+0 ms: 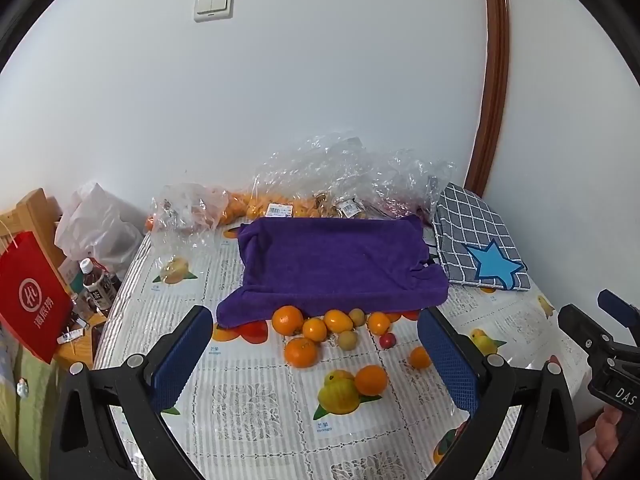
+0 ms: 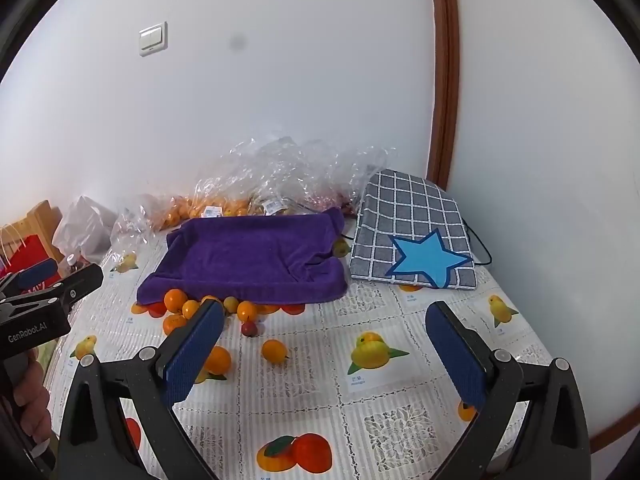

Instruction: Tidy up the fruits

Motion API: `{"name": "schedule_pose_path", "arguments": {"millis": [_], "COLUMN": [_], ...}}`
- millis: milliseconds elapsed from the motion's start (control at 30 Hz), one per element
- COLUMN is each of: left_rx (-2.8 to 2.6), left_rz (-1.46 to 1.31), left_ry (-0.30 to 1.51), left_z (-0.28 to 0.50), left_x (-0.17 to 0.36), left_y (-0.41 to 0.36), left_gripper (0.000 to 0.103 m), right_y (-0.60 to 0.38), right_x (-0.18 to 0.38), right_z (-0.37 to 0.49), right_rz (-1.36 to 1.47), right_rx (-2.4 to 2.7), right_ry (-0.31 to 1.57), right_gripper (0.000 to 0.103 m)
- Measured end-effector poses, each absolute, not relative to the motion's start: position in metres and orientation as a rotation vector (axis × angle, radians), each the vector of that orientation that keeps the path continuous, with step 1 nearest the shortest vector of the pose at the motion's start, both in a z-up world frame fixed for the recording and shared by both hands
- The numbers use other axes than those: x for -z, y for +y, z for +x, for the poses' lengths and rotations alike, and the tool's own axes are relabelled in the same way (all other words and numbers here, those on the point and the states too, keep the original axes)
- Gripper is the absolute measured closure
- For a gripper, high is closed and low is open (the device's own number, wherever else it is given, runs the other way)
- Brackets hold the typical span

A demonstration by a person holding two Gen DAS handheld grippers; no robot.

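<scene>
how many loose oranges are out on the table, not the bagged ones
7 oranges: four along the purple towel's front edge, one just in front, two farther out. More may hide under the towel.

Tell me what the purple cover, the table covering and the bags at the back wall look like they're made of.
Purple cover: soft matte fabric, probably terry towel; fuzzy nap, limp draped edges.
Table covering: likely glossy vinyl or oilcloth printed with fruit and lace; it shows sheen and lies flat.
Bags: thin clear plastic film; crinkled, shiny, fruit visible through them.
</scene>
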State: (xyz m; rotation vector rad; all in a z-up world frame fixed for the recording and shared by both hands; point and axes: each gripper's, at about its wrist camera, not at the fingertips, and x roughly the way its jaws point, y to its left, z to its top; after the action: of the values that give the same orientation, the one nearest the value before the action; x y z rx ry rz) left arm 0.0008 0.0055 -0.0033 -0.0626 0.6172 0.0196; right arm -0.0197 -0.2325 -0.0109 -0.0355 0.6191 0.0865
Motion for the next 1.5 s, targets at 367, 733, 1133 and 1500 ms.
{"name": "schedule_pose_path", "arguments": {"millis": [367,733,1133,1500], "left_rx": [-0.021,-0.018,-0.018,-0.017], "left_rz": [-0.059,-0.063,-0.07,-0.07], "left_ry": [0.625,0.614,0.613,0.61], "left_z": [0.001,0.002,-0.002,-0.001], "left_x": [0.003,0.003,-0.003,-0.003], "left_y": [0.003,0.0,0.004,0.003], "left_gripper": [0.0,0.0,0.0,0.0], "right_y": [-0.23,-0.23,-0.231,-0.233], "right_x": [0.016,0.013,0.011,0.008], "right_z": [-0.019,-0.022,-0.026,-0.027], "right_rz": [-0.031,-0.017,-0.01,0.0], "right_rx": [-0.1,-0.113,-0.108,-0.109], "right_ry": [0.623,0.603,0.594,0.589], "right_gripper": [0.003,0.003,0.003,0.003]}}
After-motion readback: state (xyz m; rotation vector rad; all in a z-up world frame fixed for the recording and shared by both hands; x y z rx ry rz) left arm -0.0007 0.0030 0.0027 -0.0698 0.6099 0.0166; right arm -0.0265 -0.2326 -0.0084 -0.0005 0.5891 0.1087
